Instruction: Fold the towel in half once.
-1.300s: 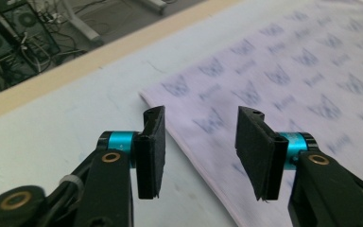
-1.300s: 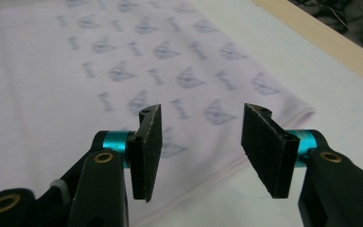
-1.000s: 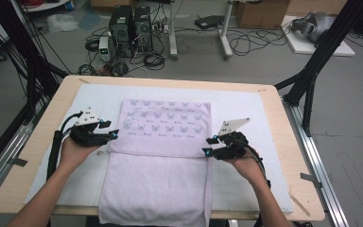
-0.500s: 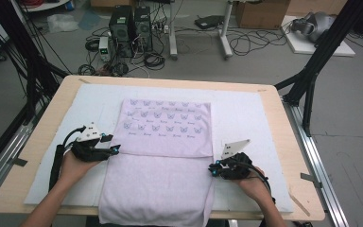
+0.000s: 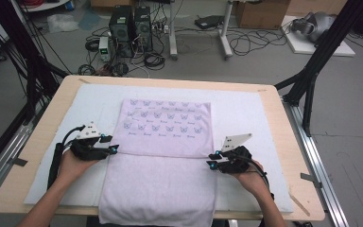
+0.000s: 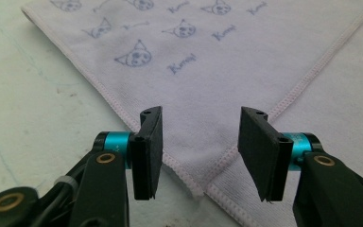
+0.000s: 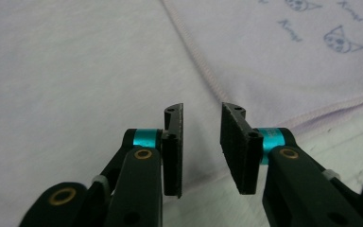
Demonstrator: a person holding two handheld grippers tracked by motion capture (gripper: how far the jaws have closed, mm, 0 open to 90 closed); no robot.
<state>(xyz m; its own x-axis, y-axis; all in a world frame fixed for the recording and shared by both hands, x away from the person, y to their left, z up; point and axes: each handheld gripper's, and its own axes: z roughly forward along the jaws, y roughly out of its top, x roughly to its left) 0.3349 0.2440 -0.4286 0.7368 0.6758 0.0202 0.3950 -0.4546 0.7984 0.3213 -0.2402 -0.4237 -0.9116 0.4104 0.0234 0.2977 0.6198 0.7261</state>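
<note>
Your towel [image 5: 163, 156] lies flat in the middle of the white mat [image 5: 246, 111] on the table [image 5: 283, 123], pale lilac, with its far half folded back over the near half so the printed side shows on top and the plain side runs toward you and hangs over the table's near edge. The fold's hem crosses the towel about halfway along. Your left gripper [image 5: 114, 144] sits at the towel's left edge, right where that hem meets the side; in the left gripper view [image 6: 201, 156] the corner of the printed layer points in between the two black pads, which stand apart with nothing pressed between them, having just closed in a little. The cat faces and script of the print lie just beyond that corner. Your right gripper [image 5: 210, 161] sits at the towel's right edge, slightly nearer to you than the hem; in the right gripper view [image 7: 201, 151] its pads stand a narrow gap apart over the plain cloth near the edge, and no cloth is pinched in that gap. Those jaws have just opened a little. The hem of the printed layer runs just beyond the right pads, slanting away across the towel. Both your hands rest low beside the towel, one on each side.
</note>
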